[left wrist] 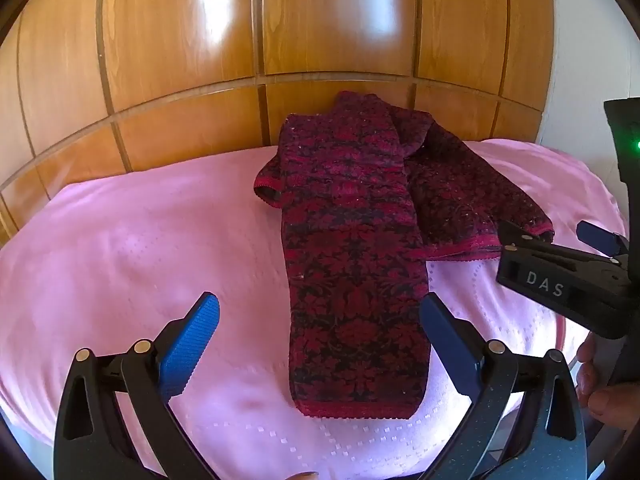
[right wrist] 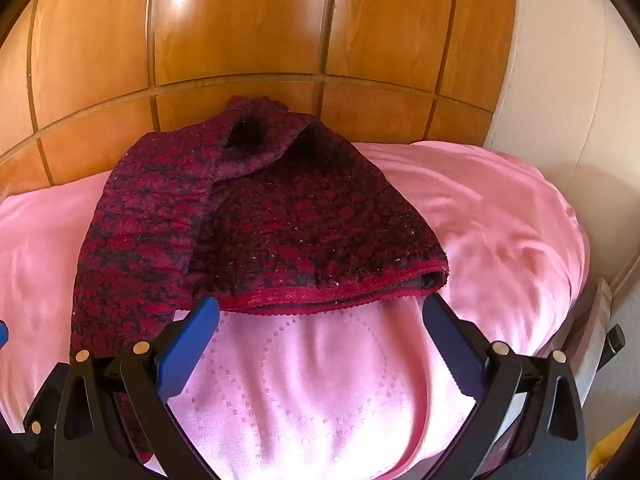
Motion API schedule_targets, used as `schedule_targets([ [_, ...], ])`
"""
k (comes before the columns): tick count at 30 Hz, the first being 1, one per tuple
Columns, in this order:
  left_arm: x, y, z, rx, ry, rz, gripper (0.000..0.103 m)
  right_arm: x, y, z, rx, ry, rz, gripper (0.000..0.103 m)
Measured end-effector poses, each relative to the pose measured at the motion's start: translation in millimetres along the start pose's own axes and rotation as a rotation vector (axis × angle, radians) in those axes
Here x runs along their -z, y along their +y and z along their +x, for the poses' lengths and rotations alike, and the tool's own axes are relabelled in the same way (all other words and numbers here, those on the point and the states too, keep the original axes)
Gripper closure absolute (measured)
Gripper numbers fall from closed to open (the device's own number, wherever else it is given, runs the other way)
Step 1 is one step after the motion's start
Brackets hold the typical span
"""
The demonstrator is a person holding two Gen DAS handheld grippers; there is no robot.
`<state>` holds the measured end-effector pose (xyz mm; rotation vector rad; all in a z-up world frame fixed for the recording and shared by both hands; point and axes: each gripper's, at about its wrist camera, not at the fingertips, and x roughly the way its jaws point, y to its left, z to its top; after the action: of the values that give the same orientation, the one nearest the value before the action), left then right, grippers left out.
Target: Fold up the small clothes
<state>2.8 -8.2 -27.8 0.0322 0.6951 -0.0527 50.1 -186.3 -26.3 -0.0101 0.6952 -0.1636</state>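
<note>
Light: bright daylight, warm colours in both views.
Glare: white patches on the glossy wooden panels (left wrist: 180,60).
Overexposure: the pink bedspread (right wrist: 320,400) looks washed out near the bottom.
Shadows: soft, under the knitted garment (right wrist: 260,232).
Distortion: strong fisheye bending, with dark corners.
Sharpness: the centre is clear, the edges slightly blurred.

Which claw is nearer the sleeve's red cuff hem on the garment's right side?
Right. The right claw sits open right at the cuff hem, its fingertips flanking the hem. The left claw hovers open over the folded body panel, farther off.
</note>
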Motion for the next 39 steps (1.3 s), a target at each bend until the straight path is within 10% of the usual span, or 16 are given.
schedule_targets([
  [28, -0.4, -43.0, 38.6, 0.084, 0.073, 0.144, 0.006, -2.2, -34.0, 15.1, 0.0, 0.028, 0.107, 0.002],
  [39, 6.1, -19.8, 64.4, 0.229, 0.159, 0.048, 0.098, 0.8, -38.5, 23.8, -0.068, 0.077, 0.107, 0.002],
])
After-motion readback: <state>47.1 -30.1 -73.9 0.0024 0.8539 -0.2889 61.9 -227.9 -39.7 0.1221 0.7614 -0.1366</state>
